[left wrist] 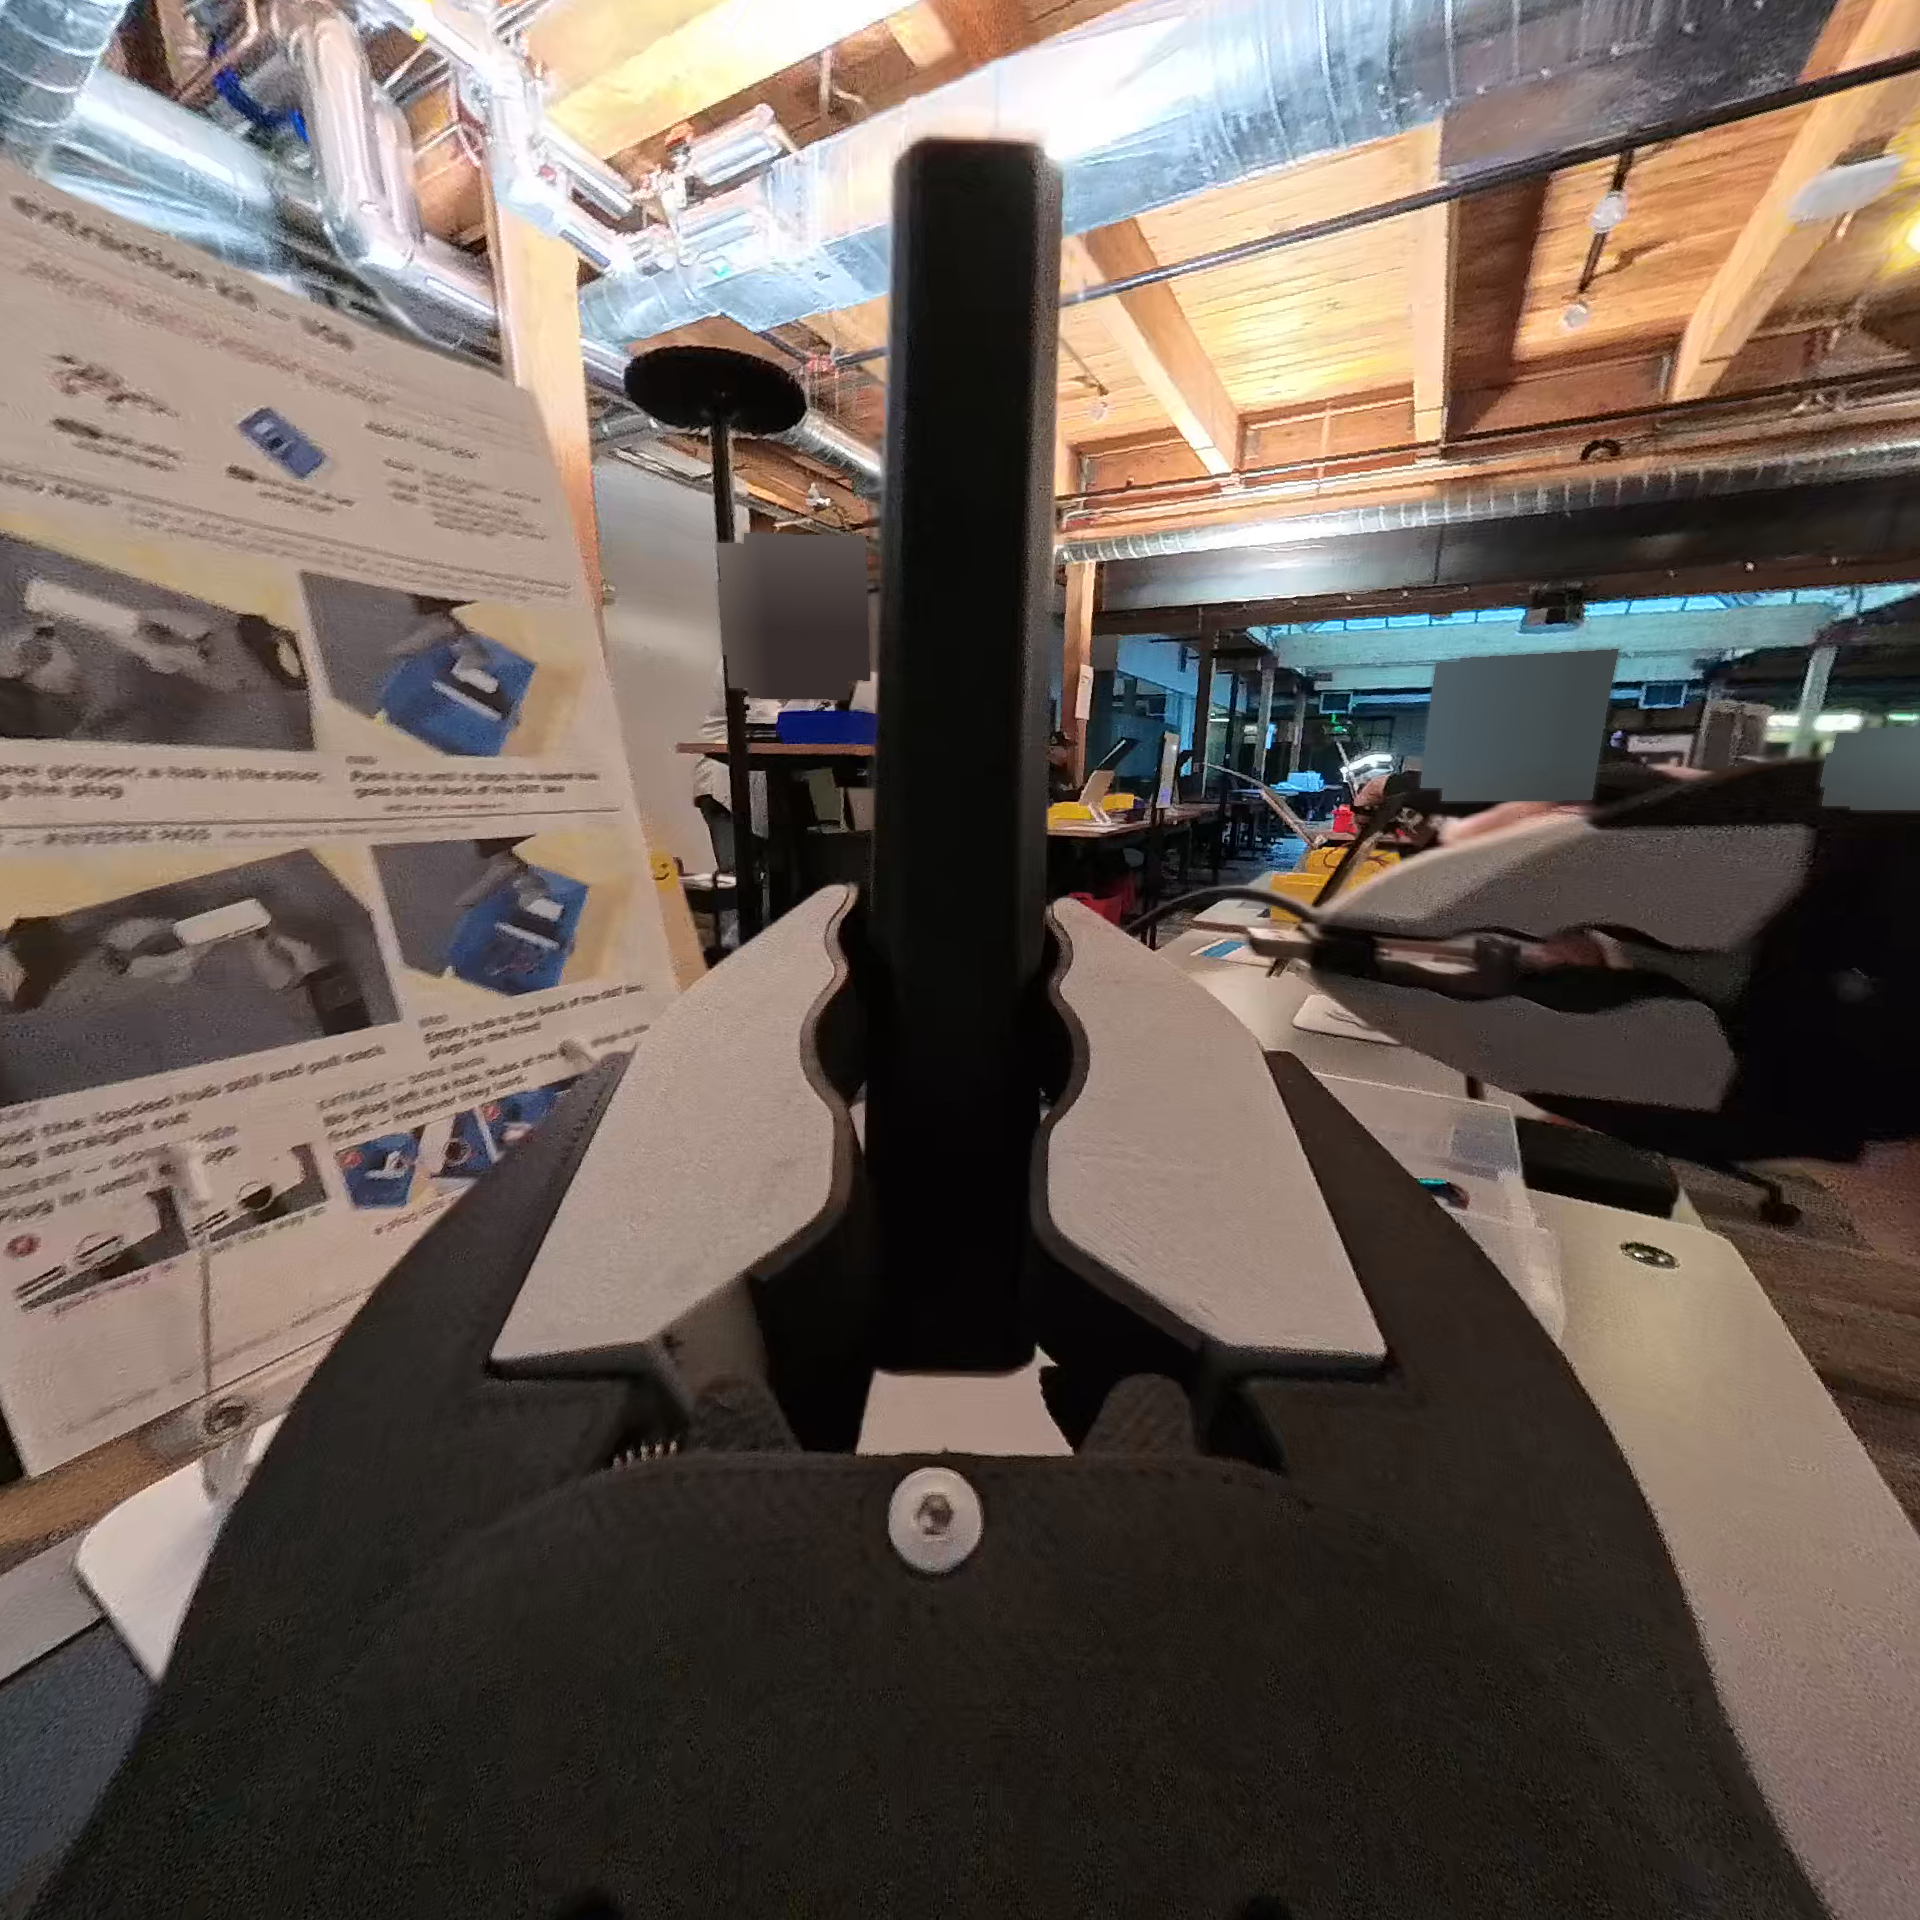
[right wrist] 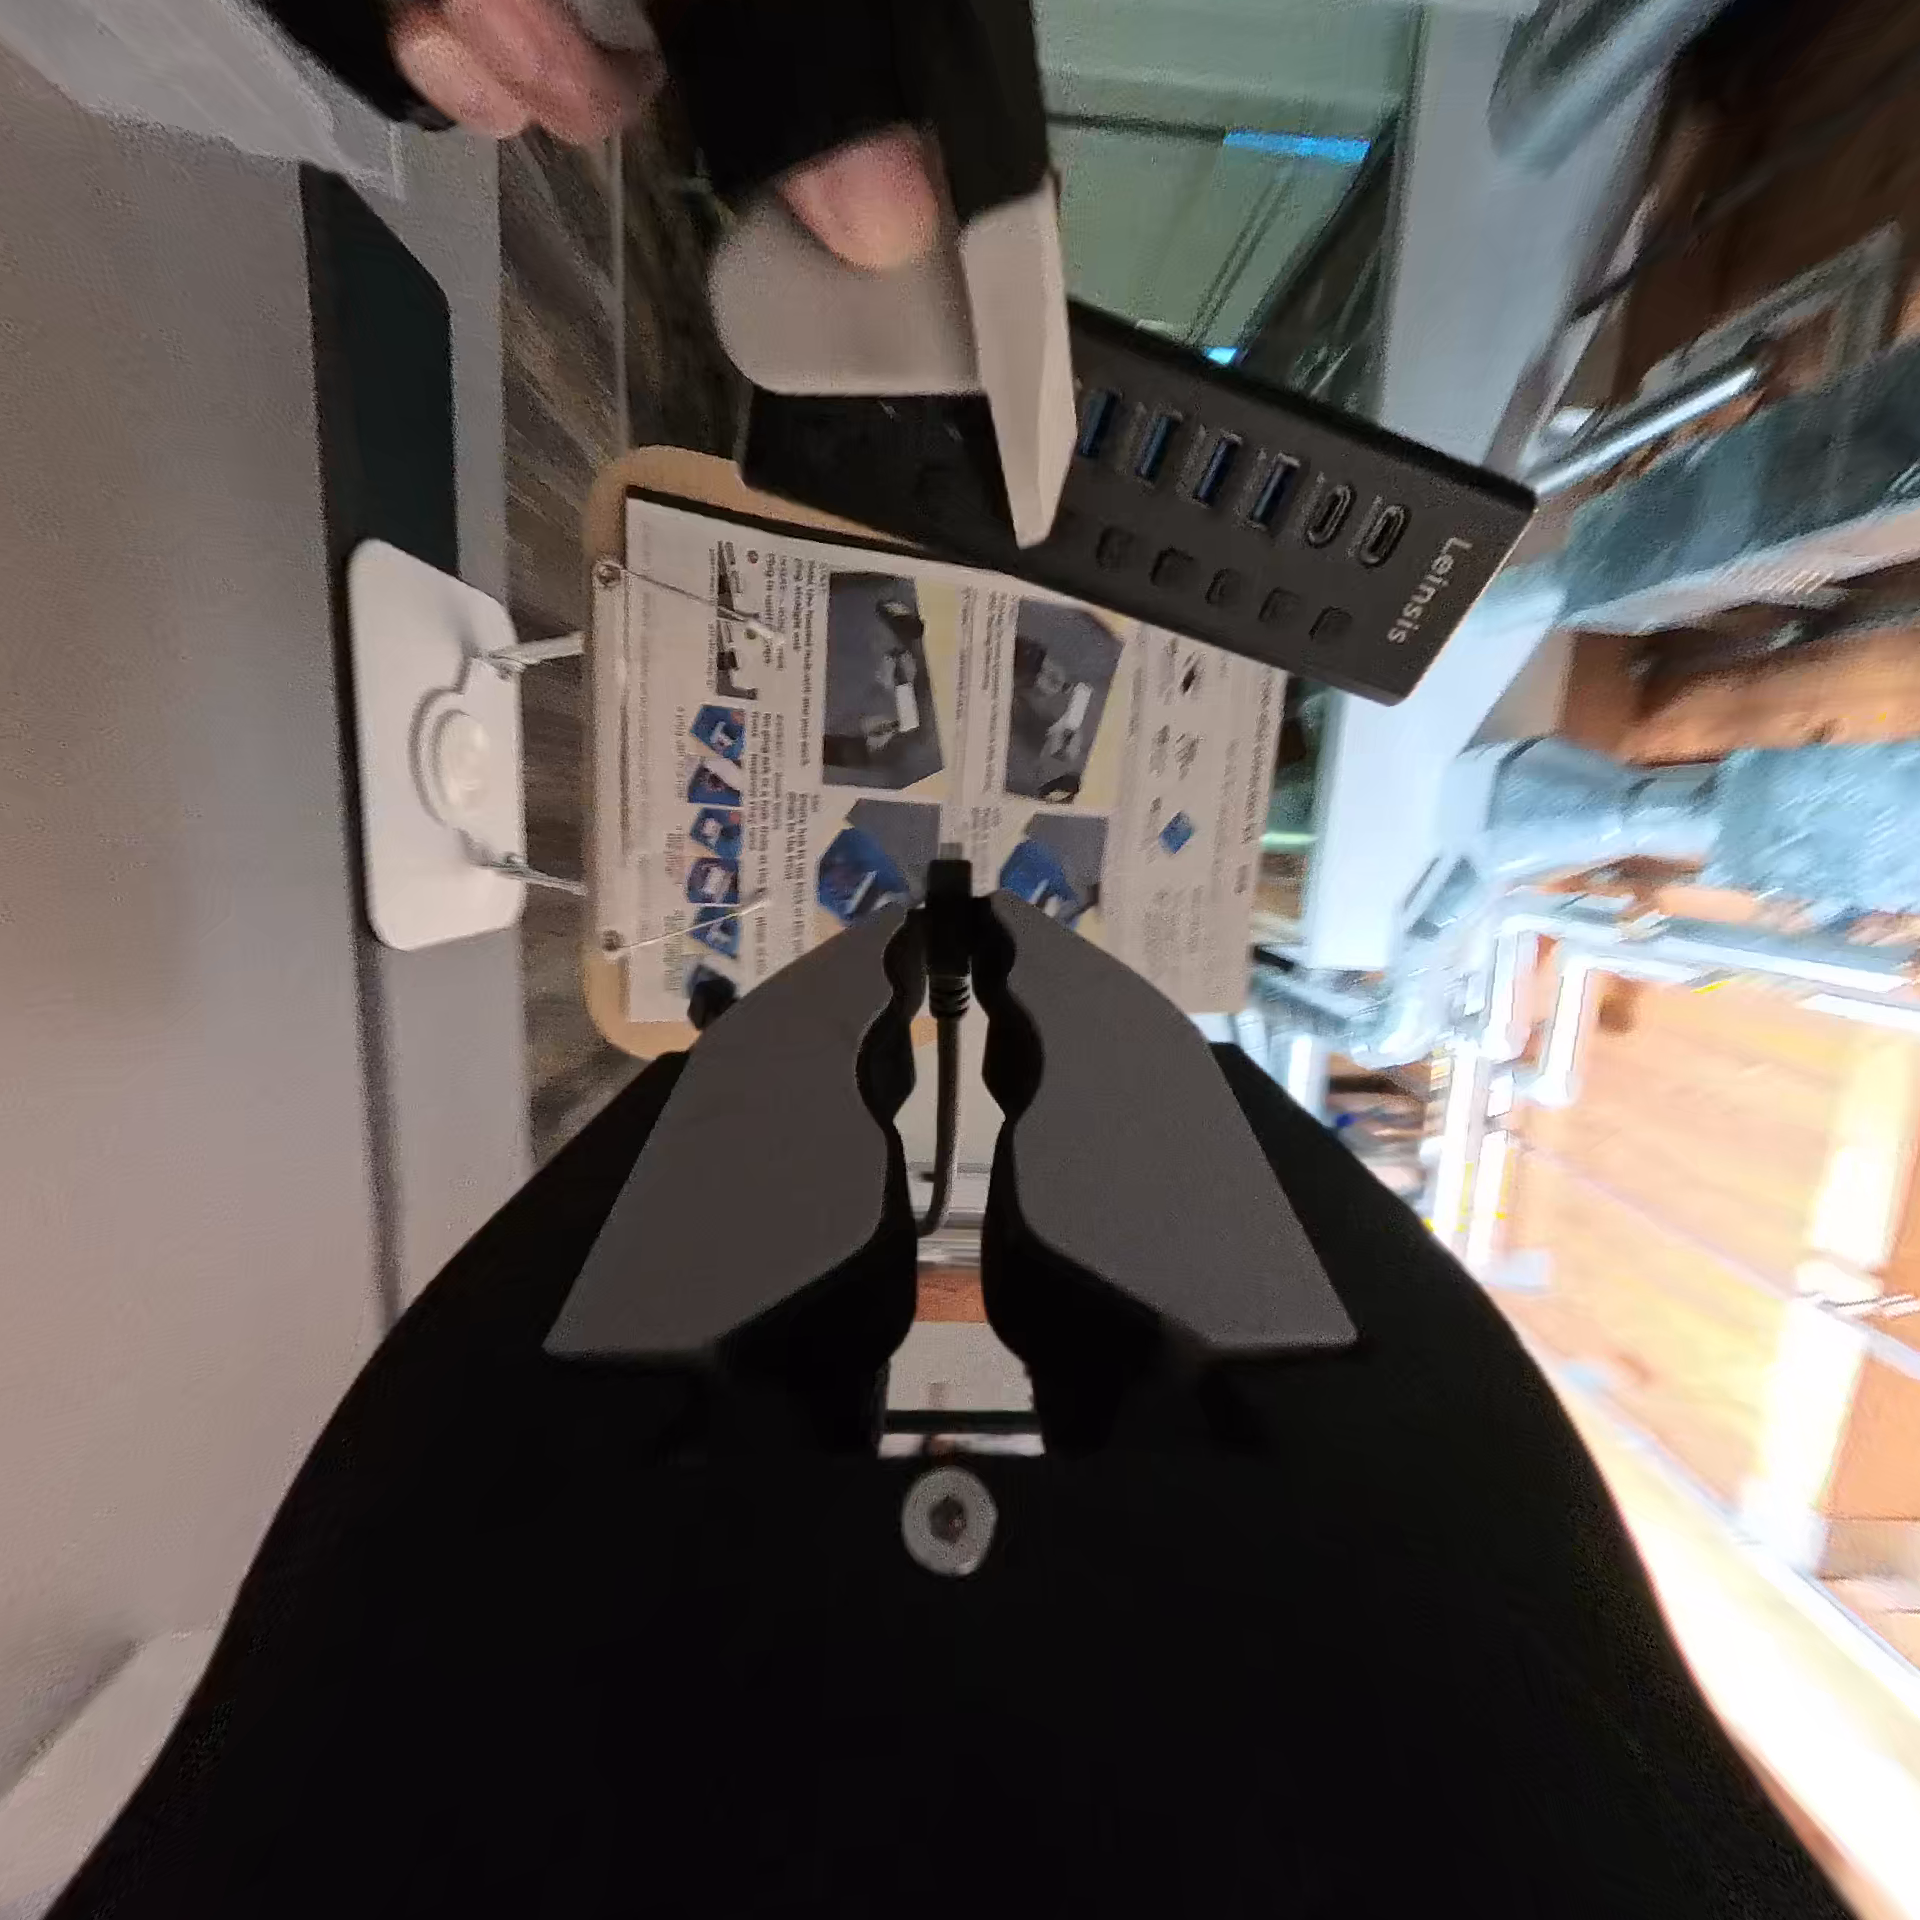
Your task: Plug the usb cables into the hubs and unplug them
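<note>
Between my left gripper's [left wrist: 951,935] fingers [left wrist: 727,1122] sits the hub [left wrist: 971,623], clamped by one end and standing up into the air; from the right wrist view it shows as a dark bar [right wrist: 1278,520] with a row of blue ports, two oval ports and a line of buttons, all empty. My right gripper [right wrist: 948,914] is closed on the plug [right wrist: 948,894] of a black cable [right wrist: 940,1101], tip poking just past the fingertips and the cord running back between the fingers. Plug and hub are apart, not yet lined up: the hub lies up and to the right of the plug's axis, at a slant. Risks, as I judge them: the plug is pinched near its strain relief on a small contact, so a push against a port rim could tilt it or slide it back; the hub is held only at one end, so an off-axis push at the far ports would lever it in my left grip; I cannot tell the plug type or orientation, so a wrong port is possible. Pose: left gripper pointing up and forward, my bare thumb [right wrist: 862,223] on its body; right gripper rolled sideways, aimed at the instruction sheet [right wrist: 1039,727] on its stand beyond the hub.
</note>
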Motion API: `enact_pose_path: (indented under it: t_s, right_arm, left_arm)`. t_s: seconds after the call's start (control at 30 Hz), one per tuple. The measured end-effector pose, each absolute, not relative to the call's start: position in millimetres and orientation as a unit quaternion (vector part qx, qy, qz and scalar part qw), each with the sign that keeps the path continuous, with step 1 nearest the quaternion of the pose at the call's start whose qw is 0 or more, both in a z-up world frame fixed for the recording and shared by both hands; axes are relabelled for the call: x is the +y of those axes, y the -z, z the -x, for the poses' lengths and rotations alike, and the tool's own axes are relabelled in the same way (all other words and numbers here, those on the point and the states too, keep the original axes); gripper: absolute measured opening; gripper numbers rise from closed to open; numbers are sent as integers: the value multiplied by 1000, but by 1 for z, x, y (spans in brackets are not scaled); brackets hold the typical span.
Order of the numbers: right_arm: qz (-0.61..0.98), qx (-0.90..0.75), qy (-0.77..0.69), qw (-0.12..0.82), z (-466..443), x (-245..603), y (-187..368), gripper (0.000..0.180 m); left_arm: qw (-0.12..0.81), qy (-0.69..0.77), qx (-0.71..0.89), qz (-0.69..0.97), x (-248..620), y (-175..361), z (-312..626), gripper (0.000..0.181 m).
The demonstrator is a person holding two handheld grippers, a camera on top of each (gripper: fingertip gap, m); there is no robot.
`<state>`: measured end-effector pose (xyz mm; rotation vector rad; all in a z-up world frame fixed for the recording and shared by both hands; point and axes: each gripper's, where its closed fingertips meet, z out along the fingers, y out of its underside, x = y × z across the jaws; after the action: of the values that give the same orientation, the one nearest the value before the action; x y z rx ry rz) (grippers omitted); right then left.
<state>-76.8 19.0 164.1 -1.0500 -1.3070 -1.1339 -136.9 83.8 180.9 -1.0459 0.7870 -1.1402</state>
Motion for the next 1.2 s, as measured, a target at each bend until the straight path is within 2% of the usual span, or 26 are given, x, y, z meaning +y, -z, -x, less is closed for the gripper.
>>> enact_pose_path:
  t_s: [0.23, 0.5, 0.7, 0.87, 1.03, 1.13, 1.2]
  right_arm:
    - [631, -448, 306, 554, -20, 12, -168, 9]
    - [753, -304, 305, 497, -186, -33, -144, 9]
    - [847, -125, 186, 483, -302, -80, -114, 8]
    - [853, -42, 30, 519, -325, -99, -89, 9]
    - [790, -37, -54, 609, -325, -120, -135, 9]
    - [800, -49, -137, 583, -318, -134, -130, 9]
    - [823, -39, -153, 546, -324, -132, -102, 9]
  left_arm:
    - [532, 630, 352, 444, 67, -170, 108, 28]
    - [453, 687, 350, 447, 65, -151, 83, 28]
    - [386, 746, 323, 436, 65, -142, 72, 28]
    - [360, 761, 318, 435, 63, -136, 65, 28]
    - [353, 771, 319, 423, 58, -141, 66, 27]
    - [356, 770, 326, 417, 53, -145, 67, 28]
    - [357, 770, 331, 413, 48, -148, 67, 28]
